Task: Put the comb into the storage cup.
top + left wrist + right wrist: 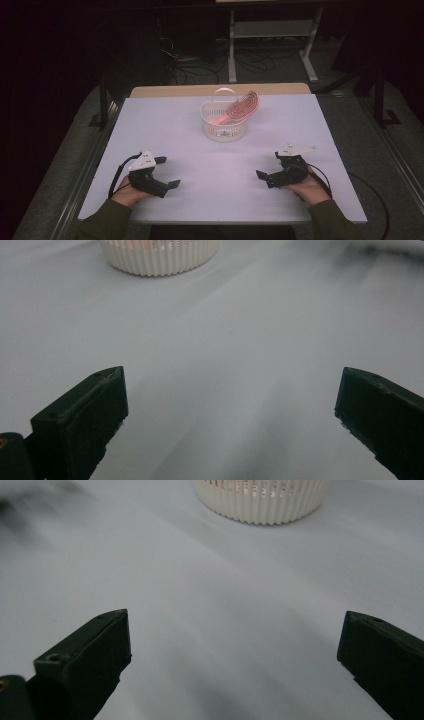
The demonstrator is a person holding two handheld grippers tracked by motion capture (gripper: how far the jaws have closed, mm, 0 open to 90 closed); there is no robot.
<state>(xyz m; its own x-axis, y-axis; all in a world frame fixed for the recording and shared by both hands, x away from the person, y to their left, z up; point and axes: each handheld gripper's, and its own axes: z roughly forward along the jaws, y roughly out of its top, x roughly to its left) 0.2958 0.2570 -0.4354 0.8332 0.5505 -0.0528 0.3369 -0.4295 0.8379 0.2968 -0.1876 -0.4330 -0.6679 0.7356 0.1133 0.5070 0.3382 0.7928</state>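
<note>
Your left hand-held gripper (167,172) and right hand-held gripper (267,166) rest low on the bench (165,125), jaws wide apart, empty. White basket (223,125) sits mid-bench, well ahead; pink comb (240,107) leans inside it.

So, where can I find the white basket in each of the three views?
High view: the white basket stands at the centre far part of the table, with a pink brush in it.
Left gripper view: its ribbed base is at the top edge, left of centre.
Right gripper view: top edge, right of centre.
Shared landmark: the ribbed basket wall.
</note>
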